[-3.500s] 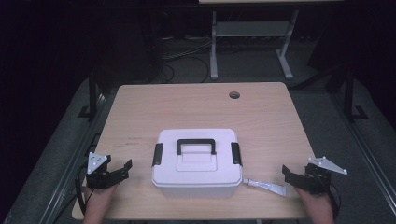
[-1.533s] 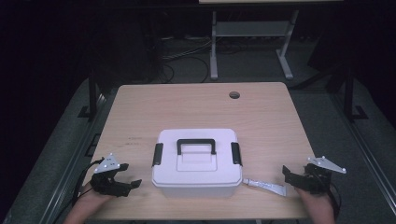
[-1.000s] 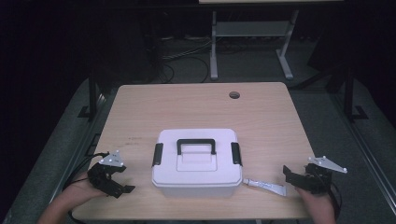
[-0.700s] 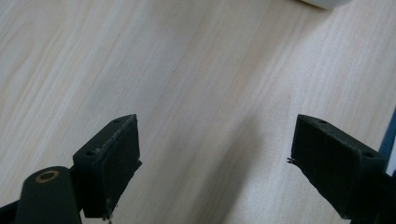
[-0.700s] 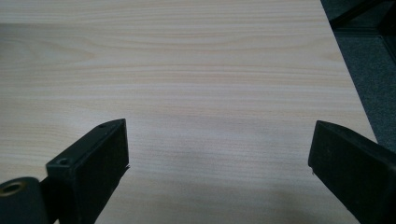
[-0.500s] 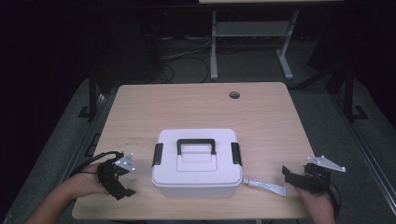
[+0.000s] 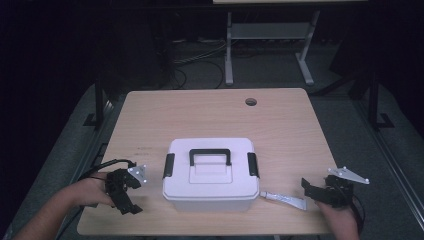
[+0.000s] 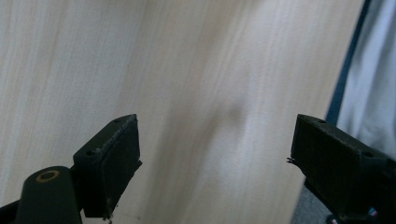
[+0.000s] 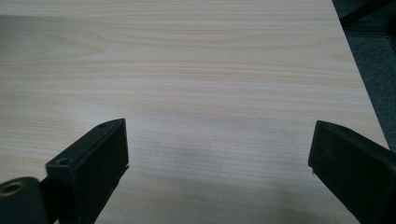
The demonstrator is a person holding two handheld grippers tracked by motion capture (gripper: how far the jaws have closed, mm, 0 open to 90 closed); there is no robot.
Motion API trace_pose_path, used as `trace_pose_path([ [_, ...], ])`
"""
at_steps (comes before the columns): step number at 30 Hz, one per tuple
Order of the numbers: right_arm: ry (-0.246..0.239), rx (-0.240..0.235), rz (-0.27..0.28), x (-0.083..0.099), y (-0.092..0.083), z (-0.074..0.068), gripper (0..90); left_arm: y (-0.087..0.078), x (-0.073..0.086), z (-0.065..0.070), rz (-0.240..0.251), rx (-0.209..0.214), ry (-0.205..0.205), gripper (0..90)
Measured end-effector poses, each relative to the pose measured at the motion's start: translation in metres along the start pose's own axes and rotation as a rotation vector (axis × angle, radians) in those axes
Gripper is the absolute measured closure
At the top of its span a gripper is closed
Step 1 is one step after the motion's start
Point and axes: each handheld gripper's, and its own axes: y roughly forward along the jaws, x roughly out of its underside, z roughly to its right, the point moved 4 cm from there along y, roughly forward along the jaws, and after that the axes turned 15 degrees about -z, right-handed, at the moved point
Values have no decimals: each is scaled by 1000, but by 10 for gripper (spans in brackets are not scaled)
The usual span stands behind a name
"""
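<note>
The white storage box sits at the near middle of the table, its lid on, with a black carry handle folded flat on top and a black latch on each short end, one at the left and one at the right. It looks like stiff, smooth plastic, probably light unless filled; the flat walls would likely slip in a pinch, so the handle or the latches seem the better places to take hold. A whitish tube lies flat just right of the box's near right corner; it is probably soft and would dent under a hard squeeze. The left gripper, held in a hand, is just left of the box, tilted toward the table; in the left gripper view its jaws stand wide apart over bare wood. The right gripper lies right of the box, just beyond the tube's far end, its jaws likewise spread wide and empty.
</note>
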Motion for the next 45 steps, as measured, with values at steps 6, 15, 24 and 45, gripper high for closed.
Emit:
trace_pose_path([
  [6, -3, -1, -1, -1, 0, -1, 45, -17, 0, 2, 1, 13, 11, 167],
  [15, 1, -1, -4, -1, 1, -1, 46, -52, -10, 6, -7, 34, 29, 166],
  [24, 0, -4, -6, 0, 1, -1, 46, -103, -29, 11, 28, 4, 68, 164],
  [45, 2, -9, -4, 0, 1, 0, 46, -162, -96, 15, 11, -29, 157, 164],
])
